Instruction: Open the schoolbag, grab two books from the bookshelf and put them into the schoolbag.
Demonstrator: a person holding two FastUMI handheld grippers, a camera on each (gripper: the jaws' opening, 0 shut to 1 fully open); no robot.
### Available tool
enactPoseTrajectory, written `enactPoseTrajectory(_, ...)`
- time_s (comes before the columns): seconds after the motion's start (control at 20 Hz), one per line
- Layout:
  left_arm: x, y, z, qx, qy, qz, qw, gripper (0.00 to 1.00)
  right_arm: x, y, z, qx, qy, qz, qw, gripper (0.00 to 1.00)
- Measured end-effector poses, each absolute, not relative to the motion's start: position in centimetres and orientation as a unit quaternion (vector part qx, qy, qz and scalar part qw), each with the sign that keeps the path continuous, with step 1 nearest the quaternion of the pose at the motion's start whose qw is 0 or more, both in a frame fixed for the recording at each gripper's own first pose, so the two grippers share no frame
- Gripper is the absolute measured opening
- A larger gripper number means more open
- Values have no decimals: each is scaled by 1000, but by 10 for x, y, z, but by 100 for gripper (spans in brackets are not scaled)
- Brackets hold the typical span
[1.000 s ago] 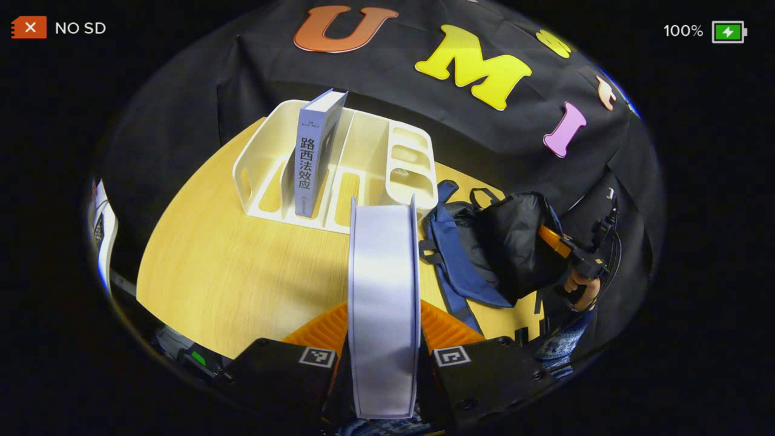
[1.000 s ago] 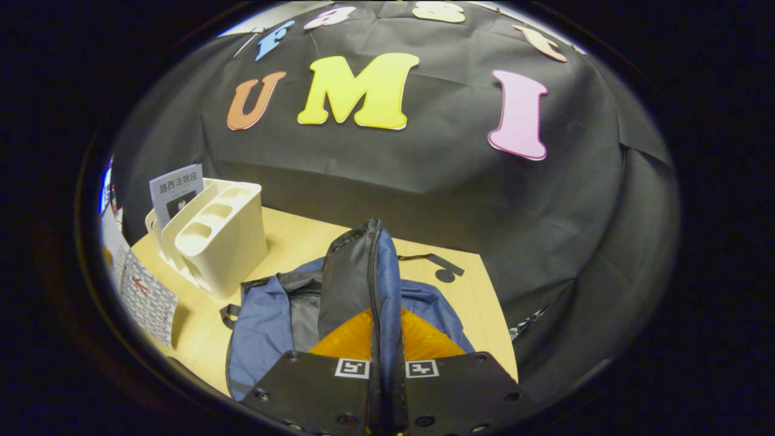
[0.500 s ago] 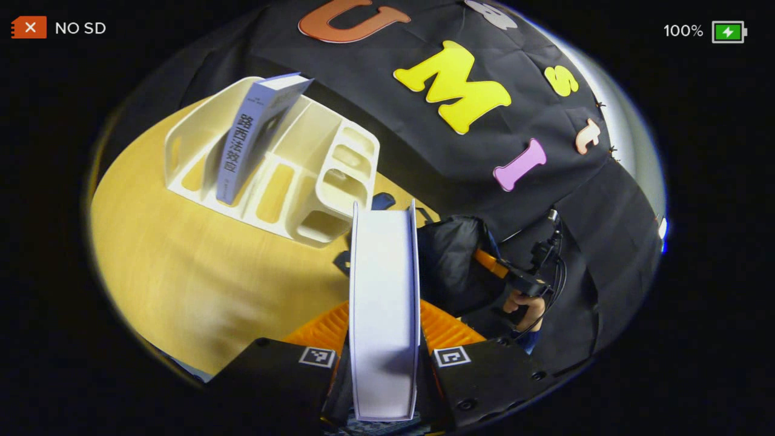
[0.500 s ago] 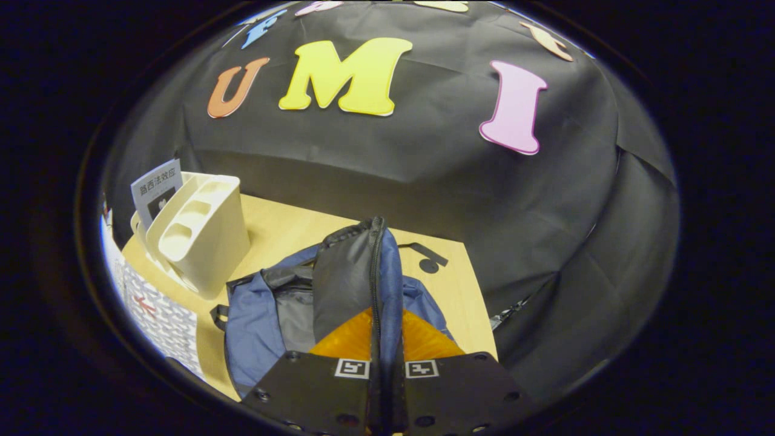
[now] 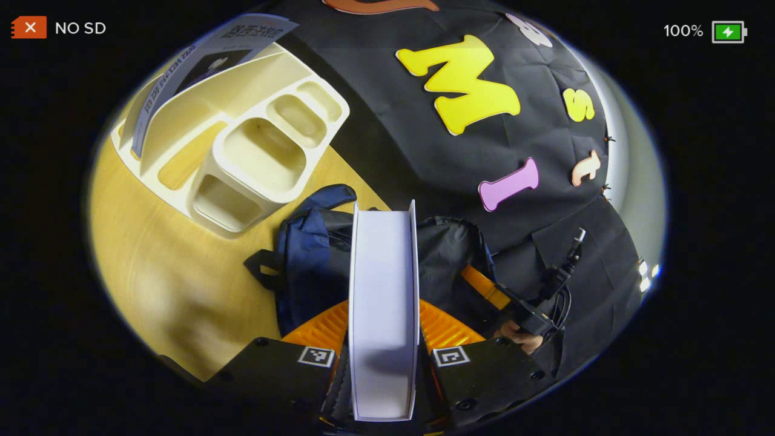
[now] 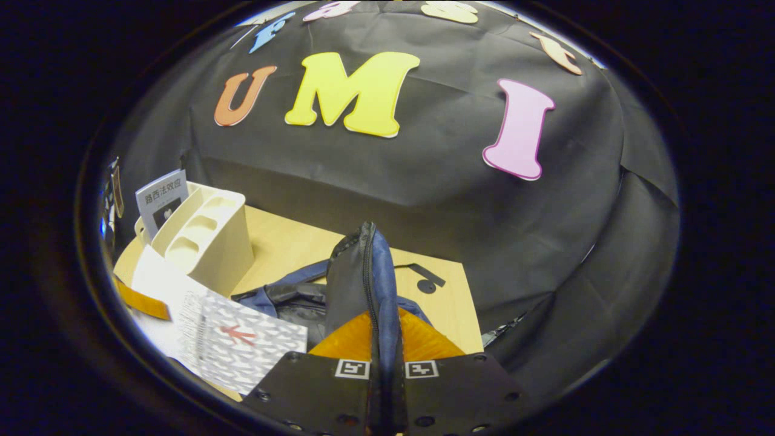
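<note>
A: Why is the dark blue fabric schoolbag's (image 5: 309,254) zipped rim lifted?

B: The right tongs (image 6: 382,387), clenched on it, hold the mouth open. The left tongs (image 5: 383,357) grip a pale-covered book (image 5: 383,303) edge-up just above that opening; a second grey book (image 5: 200,66) waits in the cream plastic bookshelf (image 5: 242,151), far left on the tabletop (image 5: 163,272).

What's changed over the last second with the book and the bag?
The left gripper has carried its book from in front of the shelf to over the open bag. The right gripper still holds the bag's flap up; the other book stays on the shelf.
</note>
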State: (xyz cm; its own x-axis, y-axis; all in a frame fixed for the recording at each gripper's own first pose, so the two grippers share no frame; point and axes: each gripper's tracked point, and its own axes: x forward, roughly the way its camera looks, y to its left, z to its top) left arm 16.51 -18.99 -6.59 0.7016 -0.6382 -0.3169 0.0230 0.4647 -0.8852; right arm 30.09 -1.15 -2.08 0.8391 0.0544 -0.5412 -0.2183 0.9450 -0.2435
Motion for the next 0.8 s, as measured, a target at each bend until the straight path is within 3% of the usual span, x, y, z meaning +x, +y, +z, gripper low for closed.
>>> enactPoseTrajectory(0.2,199,-246,-91,-463,335,-198,797,45,299,-2,2,-151,241,86,955,6)
enactPoseTrajectory(0.3,208,-280,-98,-471,356,-214,778,45,299,5,5,-148,232,99,956,6)
enactPoseTrajectory(0.35,216,-294,-103,-473,358,-219,774,50,298,9,6,-146,229,108,956,6)
enactPoseTrajectory(0.4,223,-306,-112,-475,362,-224,770,45,297,13,5,-143,225,115,957,7)
enactPoseTrajectory(0.8,275,-358,-162,-569,338,-258,704,45,286,25,-1,-118,211,152,958,6)
